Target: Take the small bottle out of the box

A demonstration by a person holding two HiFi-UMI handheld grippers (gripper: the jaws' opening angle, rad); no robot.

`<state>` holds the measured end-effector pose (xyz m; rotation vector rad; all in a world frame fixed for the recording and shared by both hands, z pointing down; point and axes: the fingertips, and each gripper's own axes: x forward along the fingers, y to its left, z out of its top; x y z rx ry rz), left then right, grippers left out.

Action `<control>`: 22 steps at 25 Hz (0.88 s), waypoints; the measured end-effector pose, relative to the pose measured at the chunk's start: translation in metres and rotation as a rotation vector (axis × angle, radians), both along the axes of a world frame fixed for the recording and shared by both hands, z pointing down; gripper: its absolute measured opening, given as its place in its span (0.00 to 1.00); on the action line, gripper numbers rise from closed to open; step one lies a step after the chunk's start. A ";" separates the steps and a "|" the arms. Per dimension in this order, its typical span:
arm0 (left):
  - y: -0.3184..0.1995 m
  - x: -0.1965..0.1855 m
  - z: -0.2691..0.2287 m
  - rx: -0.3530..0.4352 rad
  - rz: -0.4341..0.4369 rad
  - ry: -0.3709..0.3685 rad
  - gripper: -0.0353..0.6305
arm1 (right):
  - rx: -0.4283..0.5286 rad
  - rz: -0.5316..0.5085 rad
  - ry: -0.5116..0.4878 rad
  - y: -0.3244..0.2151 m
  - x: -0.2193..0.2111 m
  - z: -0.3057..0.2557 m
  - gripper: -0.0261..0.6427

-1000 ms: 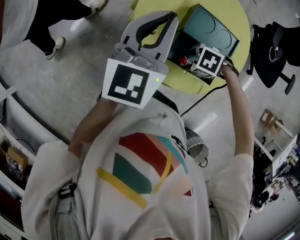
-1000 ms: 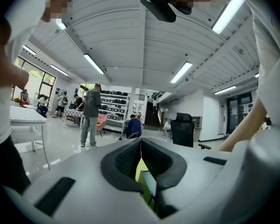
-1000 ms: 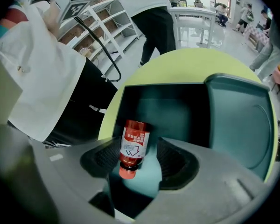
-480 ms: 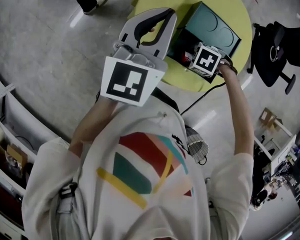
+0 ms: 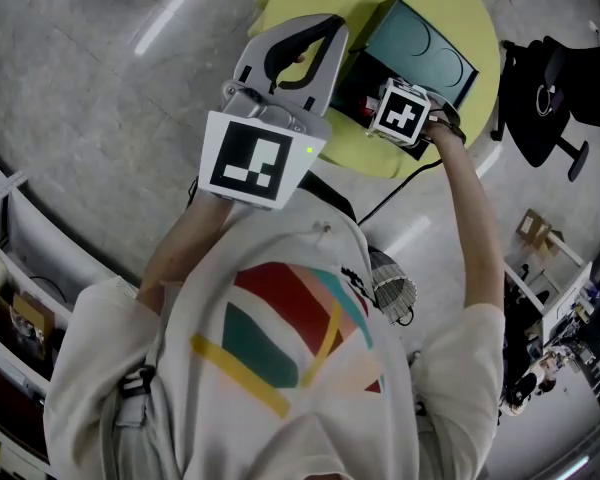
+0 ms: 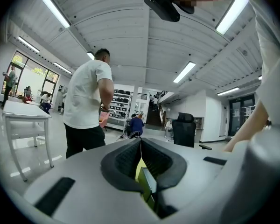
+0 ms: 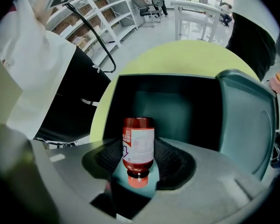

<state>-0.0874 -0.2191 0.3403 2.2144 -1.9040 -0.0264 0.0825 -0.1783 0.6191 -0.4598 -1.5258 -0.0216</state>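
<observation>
1. The right gripper (image 7: 138, 143) has its jaws closed partway onto the small bottle (image 7: 138, 149), with a ribbed pad pressed against each side of it.
2. The small bottle is red with a white label. It lies along the jaws, with its cap end nearest the gripper's body and its base pointing out past the jaw tips.
3. Just beyond the jaw tips is the dark inside of the open box (image 7: 177, 106), and the bottle shows against it. Whether the bottle touches the box floor cannot be told.
4. The box's teal lid (image 7: 245, 120) stands open to the right of the jaws. The yellow-green round table (image 7: 191, 55) curves past the far side of the box.
5. In the head view, the right gripper's marker cube (image 5: 400, 111) sits right over the near edge of the box (image 5: 425, 53), hiding the jaws and the bottle.
6. The left gripper (image 6: 141, 143) has its jaws fully together and grips nothing. Only a sliver of the table shows through the gap behind the tips.
7. The left gripper (image 5: 320, 38) is raised beside the box, on the right gripper's left.
8. Ahead of the left gripper's jaws stands a person in a white shirt (image 6: 86, 101), well away from it.
</observation>
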 end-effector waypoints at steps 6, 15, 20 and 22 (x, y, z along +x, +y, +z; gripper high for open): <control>0.001 0.006 0.002 -0.002 0.013 0.001 0.08 | -0.009 -0.012 0.011 0.002 -0.004 0.001 0.34; 0.001 0.003 0.002 -0.008 0.014 -0.003 0.08 | 0.008 -0.004 0.048 0.001 0.003 0.002 0.35; 0.002 0.005 0.002 -0.004 0.023 -0.010 0.08 | 0.096 -0.070 -0.041 0.003 -0.008 0.002 0.35; 0.002 0.007 0.000 0.000 0.030 -0.013 0.08 | 0.128 -0.048 -0.060 0.001 -0.008 0.003 0.35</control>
